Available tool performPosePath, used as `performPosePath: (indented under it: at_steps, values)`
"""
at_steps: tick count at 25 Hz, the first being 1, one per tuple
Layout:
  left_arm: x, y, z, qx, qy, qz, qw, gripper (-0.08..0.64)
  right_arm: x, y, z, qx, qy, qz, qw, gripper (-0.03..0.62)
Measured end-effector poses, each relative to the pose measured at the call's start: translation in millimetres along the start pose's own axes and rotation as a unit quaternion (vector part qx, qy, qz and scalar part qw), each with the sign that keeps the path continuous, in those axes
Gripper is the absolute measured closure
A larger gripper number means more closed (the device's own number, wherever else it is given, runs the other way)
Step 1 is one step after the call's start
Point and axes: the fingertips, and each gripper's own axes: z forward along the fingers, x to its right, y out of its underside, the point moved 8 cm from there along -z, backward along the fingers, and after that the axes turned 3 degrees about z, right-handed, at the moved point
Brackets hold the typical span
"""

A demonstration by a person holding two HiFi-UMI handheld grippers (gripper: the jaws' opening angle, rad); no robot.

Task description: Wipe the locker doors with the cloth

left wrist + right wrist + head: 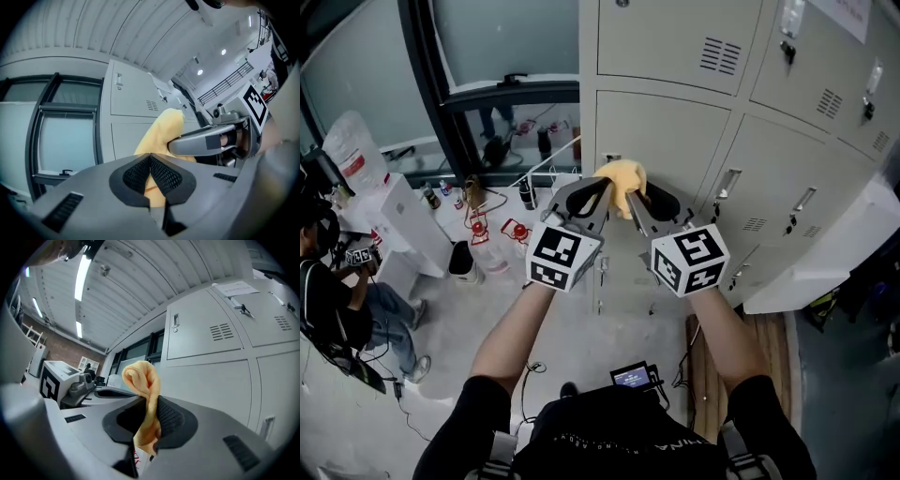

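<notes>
Right gripper view: I read the right gripper (149, 401) as clenched on the cloth (140, 376). The yellow fabric is pinched between the ribbed pads (171, 416) and curls into a roll above the tips.

Left gripper view: I read the left gripper (150, 157) as closed too. Its pads meet at the tips, and the same cloth shows in the slit between them and rises just beyond.

Head view: both grippers converge tip to tip with the cloth bunched between them. The cloth sits in front of the locker doors (675, 141), at the left edge of the middle row. I cannot confirm contact with the door. A window frame (441, 112) stands left of the lockers, and a seated person (337, 300) is further left and lower.
</notes>
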Motion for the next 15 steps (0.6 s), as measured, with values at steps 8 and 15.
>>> performPosePath:
  at_steps: [8, 15]
  values:
    - [-56, -51, 37, 0.009, -0.042, -0.016, 0.9989, 0.540, 10, -67, 55, 0.009, 0.058, -0.070, 0.996, 0.508]
    - [-77, -61, 67, -0.007, -0.051, -0.015, 0.9986, 0.540, 23, -83, 84, 0.013, 0.107, -0.080, 0.991, 0.508]
